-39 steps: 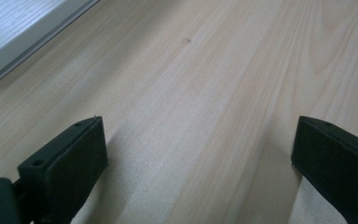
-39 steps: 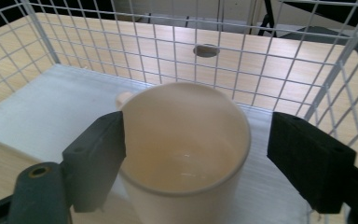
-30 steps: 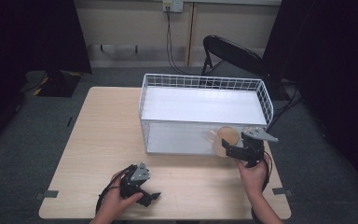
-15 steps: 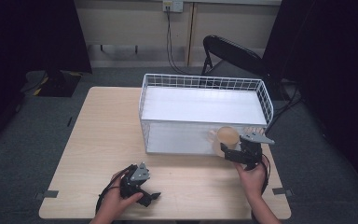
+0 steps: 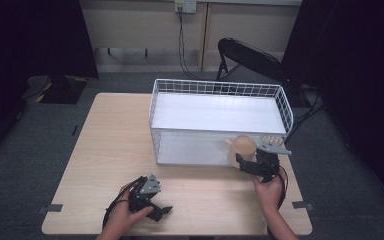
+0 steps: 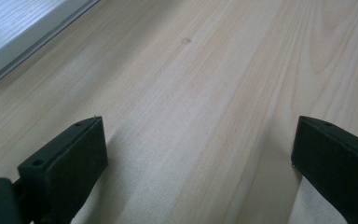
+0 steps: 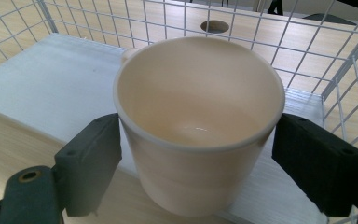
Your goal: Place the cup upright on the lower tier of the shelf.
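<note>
A cream mug (image 5: 244,146) (image 7: 198,121) stands upright and empty, its handle pointing away from me. My right gripper (image 5: 247,159) (image 7: 198,163) is shut on it, one black jaw on each side of its wall. It hangs at the front right corner of the white wire basket (image 5: 215,87) (image 7: 307,42), over the basket's front edge. My left gripper (image 5: 157,210) (image 6: 196,154) lies low on the wooden table (image 5: 110,140) (image 6: 205,70) near the front edge, open, with nothing between its jaws.
The basket's white floor (image 5: 220,112) holds nothing. Its base edge (image 6: 18,28) appears at the upper left of the left gripper view. A black folding chair (image 5: 250,55) stands behind the table. Bare wood lies left of the basket.
My right gripper has shifted slightly toward the table's front edge and a little left with the mug. The left gripper has stayed still.
</note>
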Available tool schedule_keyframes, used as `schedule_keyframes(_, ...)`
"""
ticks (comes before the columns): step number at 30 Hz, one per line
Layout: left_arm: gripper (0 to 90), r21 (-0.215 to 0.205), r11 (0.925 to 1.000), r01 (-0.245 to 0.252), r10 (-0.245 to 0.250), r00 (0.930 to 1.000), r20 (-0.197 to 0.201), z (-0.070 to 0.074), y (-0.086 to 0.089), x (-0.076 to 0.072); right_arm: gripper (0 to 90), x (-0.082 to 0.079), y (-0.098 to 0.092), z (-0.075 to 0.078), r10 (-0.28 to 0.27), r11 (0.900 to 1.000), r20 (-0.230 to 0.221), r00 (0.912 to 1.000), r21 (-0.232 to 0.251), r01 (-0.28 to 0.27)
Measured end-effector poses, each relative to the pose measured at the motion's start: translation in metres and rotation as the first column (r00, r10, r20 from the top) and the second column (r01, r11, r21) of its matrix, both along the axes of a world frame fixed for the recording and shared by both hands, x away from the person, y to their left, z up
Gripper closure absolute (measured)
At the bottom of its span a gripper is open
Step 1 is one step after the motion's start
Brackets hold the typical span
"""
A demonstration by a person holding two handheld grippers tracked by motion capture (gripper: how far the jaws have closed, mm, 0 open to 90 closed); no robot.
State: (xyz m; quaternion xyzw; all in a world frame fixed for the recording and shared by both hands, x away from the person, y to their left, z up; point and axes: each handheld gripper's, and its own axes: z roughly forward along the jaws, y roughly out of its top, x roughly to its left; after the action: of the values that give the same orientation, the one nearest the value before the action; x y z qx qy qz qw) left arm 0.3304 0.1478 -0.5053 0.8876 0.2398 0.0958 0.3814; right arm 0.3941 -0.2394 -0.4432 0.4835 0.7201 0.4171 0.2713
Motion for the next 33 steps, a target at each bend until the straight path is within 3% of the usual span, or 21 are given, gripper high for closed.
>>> schedule_keyframes(12, 2.9, -0.001, 1.0, 0.0, 0.0, 1.0, 0.0, 0.0, 0.0, 0.0, 27.0, -0.0001, 0.0032, -0.0003, -0.006, 1.0, 0.001, 1.0, -0.002, 0.006)
schedule_keyframes(19, 2.9, 0.0, 1.0, 0.0, 0.0, 1.0, 0.0, 0.0, 0.0, 0.0, 43.1, 0.0003, 0.0052, 0.0019, -0.006, 1.0, -0.003, 1.0, -0.014, 0.006)
schedule_keyframes(27, 2.9, -0.001, 1.0, 0.0, 0.0, 1.0, 0.0, 0.0, 0.0, 0.0, 55.3, 0.0025, 0.0068, 0.0017, -0.002, 1.0, -0.01, 0.9999, -0.021, 0.001)
schedule_keyframes(31, 2.9, 0.0, 1.0, 0.0, 0.0, 1.0, 0.0, 0.0, 0.0, 0.0, 53.8, 0.0023, 0.0077, 0.0021, -0.005, 1.0, -0.002, 1.0, -0.031, 0.005)
schedule_keyframes(33, 2.9, 0.0, 1.0, 0.0, 0.0, 1.0, 0.0, 0.0, 0.0, 0.0, 44.3, 0.0022, 0.0075, 0.0021, -0.002, 1.0, 0.0, 1.0, -0.027, 0.002)
